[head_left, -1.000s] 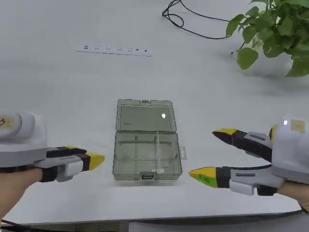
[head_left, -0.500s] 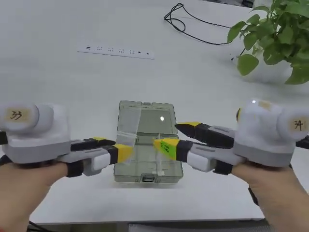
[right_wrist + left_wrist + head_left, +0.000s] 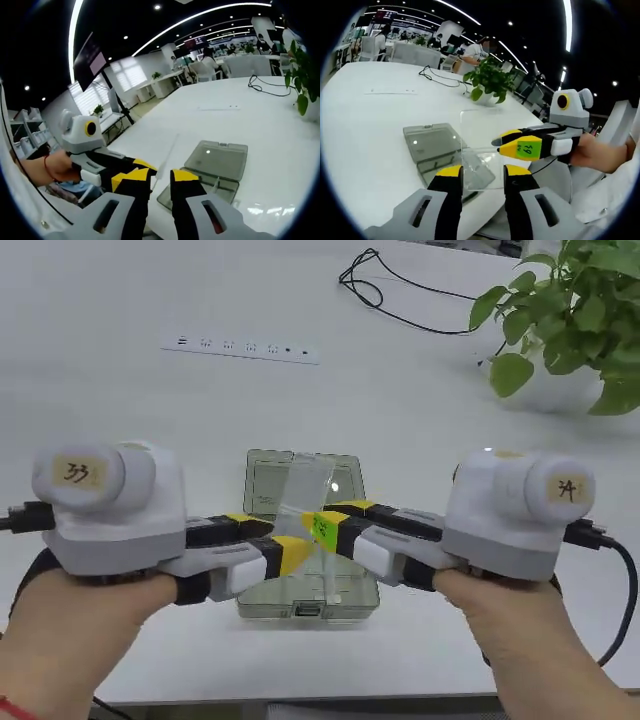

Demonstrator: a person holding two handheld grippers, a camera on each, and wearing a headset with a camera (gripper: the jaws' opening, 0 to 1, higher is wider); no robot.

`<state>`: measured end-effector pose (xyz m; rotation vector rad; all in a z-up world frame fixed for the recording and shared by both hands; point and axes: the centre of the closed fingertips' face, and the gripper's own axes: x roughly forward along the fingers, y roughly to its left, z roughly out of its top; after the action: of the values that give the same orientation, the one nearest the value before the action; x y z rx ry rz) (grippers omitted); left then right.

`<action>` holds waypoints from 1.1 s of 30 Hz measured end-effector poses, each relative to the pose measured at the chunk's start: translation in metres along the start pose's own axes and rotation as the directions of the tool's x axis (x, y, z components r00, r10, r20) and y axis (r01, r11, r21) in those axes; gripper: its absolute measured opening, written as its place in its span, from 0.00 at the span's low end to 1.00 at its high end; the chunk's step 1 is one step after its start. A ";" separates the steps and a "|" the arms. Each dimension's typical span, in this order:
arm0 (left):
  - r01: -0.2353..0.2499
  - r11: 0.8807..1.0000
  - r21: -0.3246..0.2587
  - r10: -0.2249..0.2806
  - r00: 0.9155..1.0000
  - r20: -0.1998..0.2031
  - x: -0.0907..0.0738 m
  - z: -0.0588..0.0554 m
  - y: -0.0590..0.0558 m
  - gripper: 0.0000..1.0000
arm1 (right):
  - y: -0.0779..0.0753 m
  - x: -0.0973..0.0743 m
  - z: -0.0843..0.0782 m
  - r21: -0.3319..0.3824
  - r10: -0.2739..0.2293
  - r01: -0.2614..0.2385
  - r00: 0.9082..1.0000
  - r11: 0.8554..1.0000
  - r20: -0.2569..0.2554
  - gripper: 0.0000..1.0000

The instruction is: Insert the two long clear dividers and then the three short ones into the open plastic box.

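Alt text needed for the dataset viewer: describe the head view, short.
The left gripper and right gripper, each held in a hand, meet tip to tip above an open clear box on a white table, with a clear divider upright where their jaws come together. A power strip, a black cable and a plant sit farther back.

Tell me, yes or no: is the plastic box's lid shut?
No, the lid lies folded back flat on the table behind the open plastic box.
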<state>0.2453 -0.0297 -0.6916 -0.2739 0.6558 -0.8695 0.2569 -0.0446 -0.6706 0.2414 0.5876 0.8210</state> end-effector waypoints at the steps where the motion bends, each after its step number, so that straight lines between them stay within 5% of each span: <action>1: -0.001 1.000 0.005 0.001 1.000 -0.002 0.000 0.000 0.000 0.30 | 0.000 0.000 0.000 -0.001 0.001 -0.001 1.000 1.000 0.000 0.15; 24: 0.007 0.999 0.044 -0.007 1.000 -0.003 0.004 0.001 -0.002 0.34 | -0.002 0.005 0.001 0.050 -0.064 0.064 0.998 0.997 -0.013 0.06; 33: 0.007 0.992 0.125 -0.006 1.000 -0.005 -0.008 -0.007 0.010 0.50 | -0.013 0.004 0.009 0.101 -0.091 0.093 0.996 0.991 -0.020 0.06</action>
<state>0.2427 -0.0171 -0.6984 -0.1610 0.6025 -0.9143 0.2723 -0.0499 -0.6707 0.2989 0.6512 0.7050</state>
